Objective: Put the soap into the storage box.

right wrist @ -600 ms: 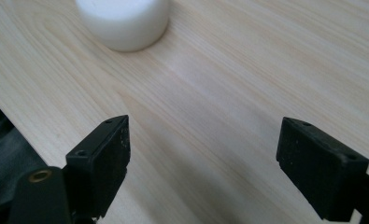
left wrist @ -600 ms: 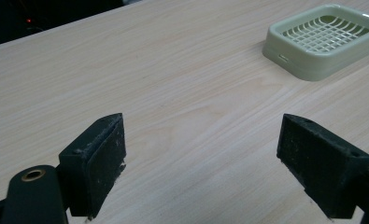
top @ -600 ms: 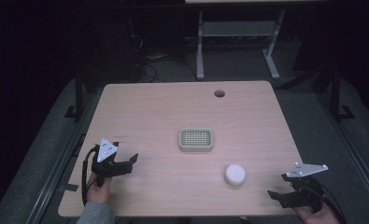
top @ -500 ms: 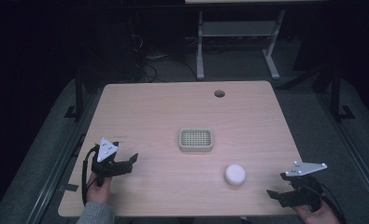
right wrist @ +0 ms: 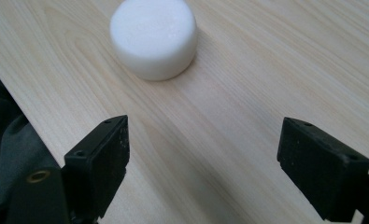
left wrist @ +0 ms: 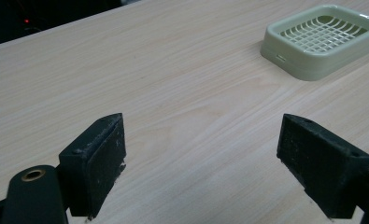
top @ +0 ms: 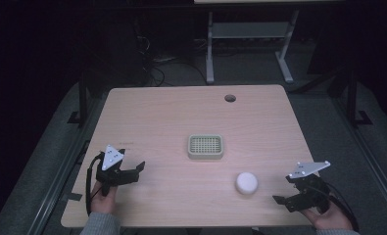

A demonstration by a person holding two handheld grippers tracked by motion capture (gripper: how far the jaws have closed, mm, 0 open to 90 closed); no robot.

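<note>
Right gripper view: round white puck [right wrist: 153, 37] ahead of wide-open, empty right gripper [right wrist: 203, 163].

A dim lab or office workroom, this one. A pale wood-look table [top: 181, 117] with a cable hole [top: 229, 98] stands on grey carpet [top: 49, 161], loose cables [top: 157, 66] and a metal desk frame [top: 245, 34] behind it.

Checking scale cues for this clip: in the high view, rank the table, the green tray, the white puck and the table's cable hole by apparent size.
Largest to smallest in the high view:
1. table
2. tray
3. puck
4. hole
The hole lies farther from the camera than the puck, so that last gap may be slightly overstated.
</note>
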